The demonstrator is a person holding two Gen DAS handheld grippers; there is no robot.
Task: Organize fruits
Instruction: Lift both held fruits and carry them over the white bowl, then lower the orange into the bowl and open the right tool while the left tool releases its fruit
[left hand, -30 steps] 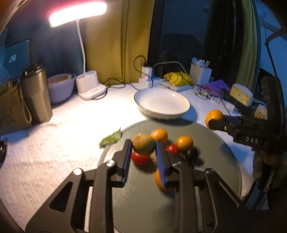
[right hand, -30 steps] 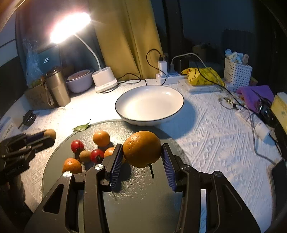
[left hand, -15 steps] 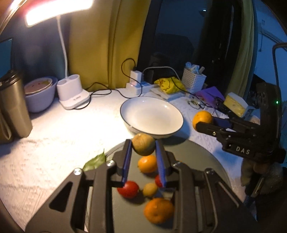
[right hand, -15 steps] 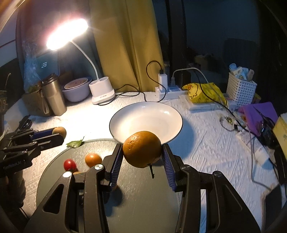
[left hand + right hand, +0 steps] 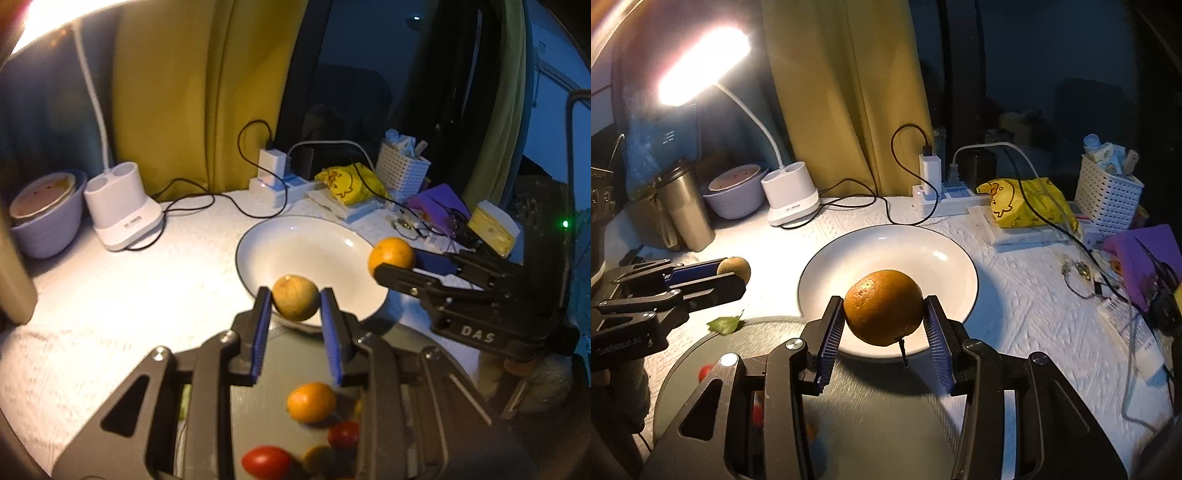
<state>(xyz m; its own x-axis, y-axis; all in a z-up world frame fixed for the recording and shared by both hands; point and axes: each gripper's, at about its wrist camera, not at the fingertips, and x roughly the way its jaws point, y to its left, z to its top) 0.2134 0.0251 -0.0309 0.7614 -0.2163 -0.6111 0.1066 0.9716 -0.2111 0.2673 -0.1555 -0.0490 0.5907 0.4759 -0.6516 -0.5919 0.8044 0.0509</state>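
Observation:
My left gripper (image 5: 295, 301) is shut on a small brownish-green fruit (image 5: 294, 297), held above the near rim of the white bowl (image 5: 295, 243). My right gripper (image 5: 884, 308) is shut on a large orange (image 5: 883, 307), held over the near part of the same bowl (image 5: 886, 247). Each gripper shows in the other's view, the right with the orange (image 5: 391, 254) and the left with the brownish fruit (image 5: 735, 266). A small orange (image 5: 311, 401) and red cherry tomatoes (image 5: 266, 461) lie on the grey round tray (image 5: 871, 413) under the grippers.
A white desk lamp base (image 5: 792, 195) and a power strip with cables (image 5: 942, 195) stand behind the bowl. A steel tumbler (image 5: 685, 206) and a lilac bowl (image 5: 735, 192) are at back left. A yellow bag (image 5: 1027, 203), a white basket (image 5: 1108, 192) and clutter are at right. A green leaf (image 5: 726, 325) lies by the tray.
Both grippers have moved forward from over the grey tray to the white bowl, each still holding its fruit.

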